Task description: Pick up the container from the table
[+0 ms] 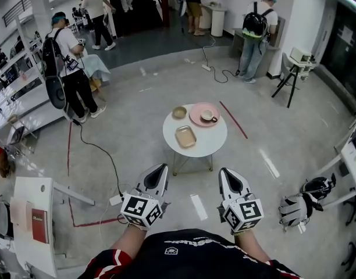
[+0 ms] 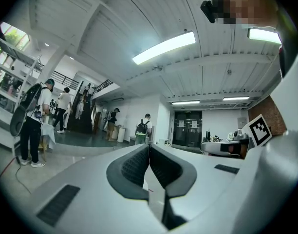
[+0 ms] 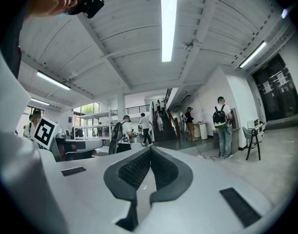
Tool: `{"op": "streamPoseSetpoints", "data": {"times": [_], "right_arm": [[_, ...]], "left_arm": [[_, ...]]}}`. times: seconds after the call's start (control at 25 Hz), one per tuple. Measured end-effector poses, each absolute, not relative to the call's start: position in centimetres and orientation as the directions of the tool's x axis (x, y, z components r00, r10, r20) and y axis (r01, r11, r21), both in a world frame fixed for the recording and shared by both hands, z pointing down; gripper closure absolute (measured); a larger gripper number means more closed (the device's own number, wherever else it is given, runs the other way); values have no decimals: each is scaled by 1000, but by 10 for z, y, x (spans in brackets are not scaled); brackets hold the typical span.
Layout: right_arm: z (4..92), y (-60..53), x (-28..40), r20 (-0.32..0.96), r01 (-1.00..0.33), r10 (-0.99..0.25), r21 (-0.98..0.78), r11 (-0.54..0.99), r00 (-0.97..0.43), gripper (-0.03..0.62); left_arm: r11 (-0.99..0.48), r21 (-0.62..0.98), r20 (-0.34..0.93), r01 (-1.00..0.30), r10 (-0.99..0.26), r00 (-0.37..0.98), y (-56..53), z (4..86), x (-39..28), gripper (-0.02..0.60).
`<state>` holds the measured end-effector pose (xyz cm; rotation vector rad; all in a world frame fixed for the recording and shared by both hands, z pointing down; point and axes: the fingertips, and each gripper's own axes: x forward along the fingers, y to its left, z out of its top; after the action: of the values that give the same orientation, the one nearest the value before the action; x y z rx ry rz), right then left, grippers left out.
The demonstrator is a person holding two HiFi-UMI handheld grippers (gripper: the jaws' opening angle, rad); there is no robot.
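Note:
A round white table (image 1: 210,144) stands a few steps ahead of me in the head view. On it lie a tan rectangular container (image 1: 185,136), a small tan bowl (image 1: 179,112) and a pink plate (image 1: 195,118) with a cup (image 1: 208,115). My left gripper (image 1: 163,167) and right gripper (image 1: 224,171) are held level side by side, well short of the table. Both are shut with nothing between the jaws. The pads meet at the tips in the left gripper view (image 2: 149,146) and in the right gripper view (image 3: 150,149). Neither gripper view shows the table.
A black cable (image 1: 102,153) and red tape lines (image 1: 232,120) run over the floor near the table. A white desk (image 1: 35,225) is at my left, and a stand with grey gloves (image 1: 295,208) at my right. Several people stand far behind, near shelves (image 1: 15,92) and a stool (image 1: 289,80).

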<state>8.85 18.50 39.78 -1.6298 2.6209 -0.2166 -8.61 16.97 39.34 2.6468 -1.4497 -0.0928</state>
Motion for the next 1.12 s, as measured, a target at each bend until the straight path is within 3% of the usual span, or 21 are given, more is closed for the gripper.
{"op": "streamPoseSetpoints", "data": {"times": [1.12], "right_arm": [[421, 176, 138, 40, -854, -860, -143, 499, -509, 579]], "left_arm": [[-485, 119, 56, -866, -868, 494, 171, 413, -22, 557]]}}
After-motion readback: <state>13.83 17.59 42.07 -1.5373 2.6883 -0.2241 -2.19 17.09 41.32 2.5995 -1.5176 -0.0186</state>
